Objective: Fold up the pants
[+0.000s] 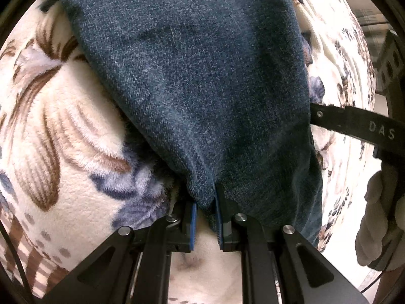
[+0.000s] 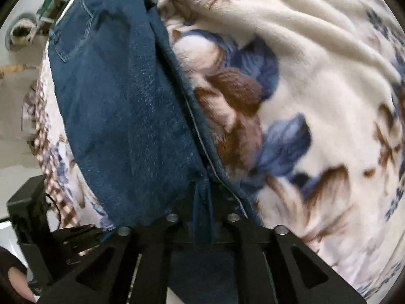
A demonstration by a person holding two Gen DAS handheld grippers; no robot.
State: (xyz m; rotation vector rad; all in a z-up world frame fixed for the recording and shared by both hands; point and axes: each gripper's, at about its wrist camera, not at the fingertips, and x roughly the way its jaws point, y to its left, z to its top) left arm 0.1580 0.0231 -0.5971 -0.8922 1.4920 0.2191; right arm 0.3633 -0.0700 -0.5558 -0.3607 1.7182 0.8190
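Note:
Dark blue denim pants (image 1: 202, 88) lie on a fleece floral blanket (image 1: 63, 139). My left gripper (image 1: 206, 202) is shut on an edge of the denim, the cloth pinched between its blue pads (image 1: 193, 223). In the right wrist view the pants (image 2: 121, 116) stretch away up and left, a back pocket (image 2: 76, 33) at the far end. My right gripper (image 2: 202, 202) is shut on a fold of the denim, which runs back between its fingers. The right gripper's body (image 1: 359, 124) shows at the right of the left wrist view.
The cream blanket with brown and blue flowers (image 2: 316, 101) covers the whole surface. Its edge and a pale floor with clutter (image 2: 22, 33) show at the far left of the right wrist view. A gloved hand (image 1: 379, 215) holds the other gripper.

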